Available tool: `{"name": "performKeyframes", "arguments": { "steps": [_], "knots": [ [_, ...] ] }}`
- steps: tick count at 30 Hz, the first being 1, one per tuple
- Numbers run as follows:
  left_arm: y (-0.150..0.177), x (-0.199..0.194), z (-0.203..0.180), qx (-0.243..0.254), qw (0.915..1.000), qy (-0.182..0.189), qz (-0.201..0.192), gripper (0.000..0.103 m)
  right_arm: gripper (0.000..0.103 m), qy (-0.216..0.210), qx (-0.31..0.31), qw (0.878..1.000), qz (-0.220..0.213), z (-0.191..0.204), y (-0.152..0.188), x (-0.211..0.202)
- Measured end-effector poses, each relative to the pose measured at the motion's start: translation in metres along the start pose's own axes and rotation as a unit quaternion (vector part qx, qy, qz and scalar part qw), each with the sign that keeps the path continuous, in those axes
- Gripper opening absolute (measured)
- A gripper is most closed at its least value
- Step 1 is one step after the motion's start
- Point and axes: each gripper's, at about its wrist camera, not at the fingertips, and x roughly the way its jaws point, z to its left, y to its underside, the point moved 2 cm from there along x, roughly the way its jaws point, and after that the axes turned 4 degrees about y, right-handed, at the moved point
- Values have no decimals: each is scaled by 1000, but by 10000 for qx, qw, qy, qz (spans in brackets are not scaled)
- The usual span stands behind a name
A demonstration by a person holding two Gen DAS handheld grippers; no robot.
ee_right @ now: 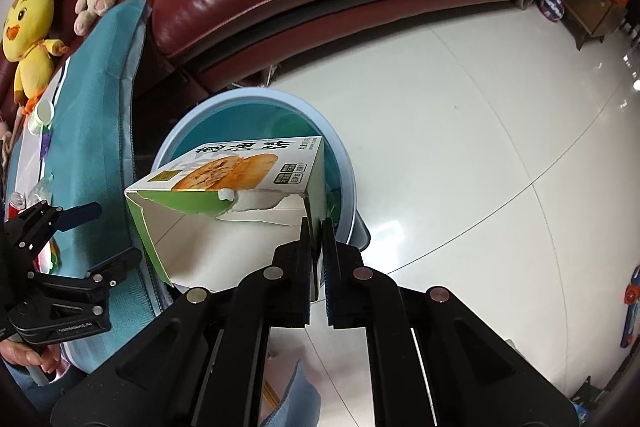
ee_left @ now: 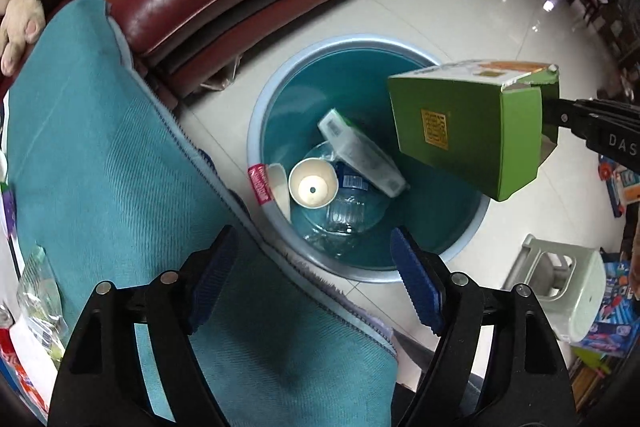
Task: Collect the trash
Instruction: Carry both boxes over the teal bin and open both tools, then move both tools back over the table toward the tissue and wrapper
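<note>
We saw the blue bin (ee_left: 256, 131) on the floor beside the teal-covered table (ee_left: 100, 155); our right gripper (ee_right: 316, 247) pinched one torn wall of the green pastry box (ee_right: 240, 179), its long axis tilted over the bin's mouth; our left gripper (ee_left: 316, 279) hung empty, jaws wide, above the near rim.
</note>
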Motion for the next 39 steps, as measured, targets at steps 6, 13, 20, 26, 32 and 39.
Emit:
{"name": "performKeyframes", "arguments": {
  "steps": [6, 13, 20, 26, 32, 39],
  "knots": [
    [10, -8, 14, -142, 9999, 31, -67, 85, 5, -84, -93, 9997, 216, 10, 5, 12],
    [19, -25, 23, -292, 9992, 118, -265, 89, 55, -136, -222, 9991, 338, 27, 7, 10],
    [33, -43, 28, -366, 9979, 227, -488, 92, 76, 13, -48, 9994, 340, 27, 8, -5],
    [58, -62, 50, -473, 9967, 223, -618, 92, 77, 78, -48, 9992, 399, 43, 15, -13],
    [89, -85, 84, -734, 9937, 197, -829, 93, 78, -127, -290, 9988, 377, 87, 23, -24],
    [138, -115, 142, -1199, 9866, -21, -1105, 94, 82, -421, -762, 9952, 447, 161, 38, -29]
  ]
}}
